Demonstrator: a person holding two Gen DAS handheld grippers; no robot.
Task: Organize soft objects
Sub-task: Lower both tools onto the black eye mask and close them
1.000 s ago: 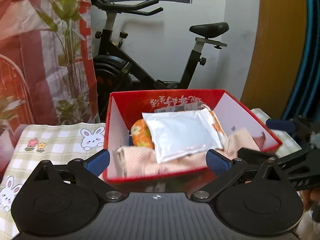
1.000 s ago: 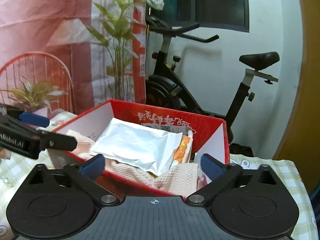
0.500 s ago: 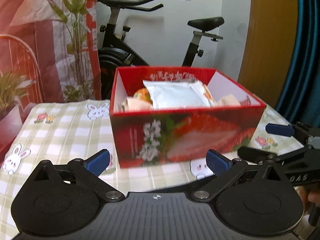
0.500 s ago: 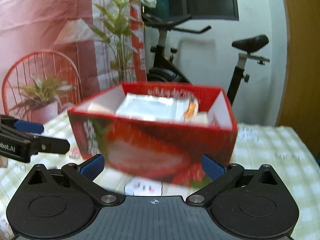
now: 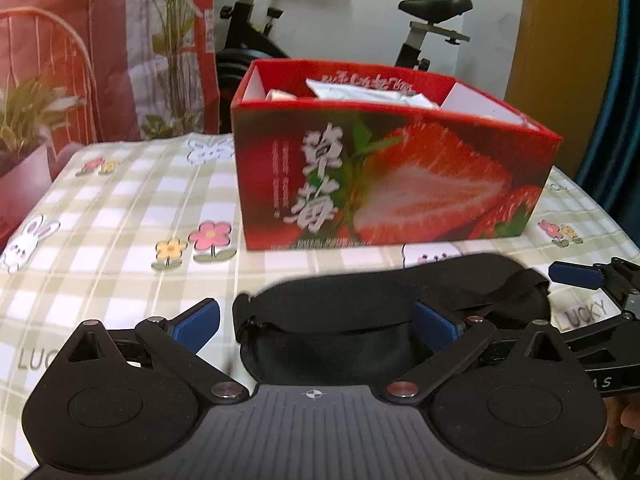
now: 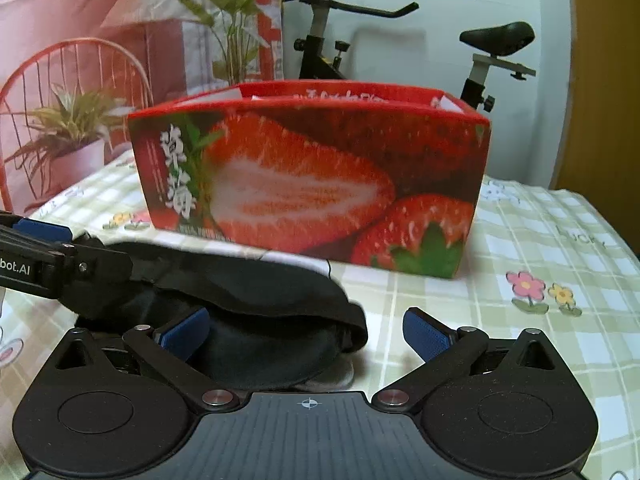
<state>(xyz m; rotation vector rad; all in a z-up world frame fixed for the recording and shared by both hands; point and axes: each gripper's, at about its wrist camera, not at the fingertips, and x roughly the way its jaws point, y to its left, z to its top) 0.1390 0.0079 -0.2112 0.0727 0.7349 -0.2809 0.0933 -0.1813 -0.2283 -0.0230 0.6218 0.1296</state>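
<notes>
- Eye mask (image 5: 384, 312), black and soft with an elastic strap, lies flat on the desk (image 5: 120, 208) just in front of the strawberry box (image 5: 392, 176), not inside it.
- Left hand-held gripper (image 5: 316, 322) sits low over the mask with its blue fingertips (image 5: 196, 320) spread wide; the right pad rests over the mask's fabric, the left pad sits just off the mask's end, and nothing is pinched between them.
- Right hand-held gripper (image 6: 306, 330) is likewise spread apart; its left pad is over the mask's other end (image 6: 256, 312), while its right pad stands over bare cloth beside it.
- Each gripper shows at the edge of the other's camera, so the two come at the mask from opposite ends, close together.
- Strawberry box is red, open-topped and printed with a sliced strawberry and white characters; it stands upright on the desk, and a white packet (image 5: 360, 92) and something pale show above its rim.
- Desk wears a green-and-white checked cloth with flowers, rabbits and the word "LUCKY".
- Behind the desk stand an exercise bike (image 6: 400, 32), a potted plant (image 6: 76, 136) and a red wire chair (image 6: 76, 68) against a pink-and-red curtain.
</notes>
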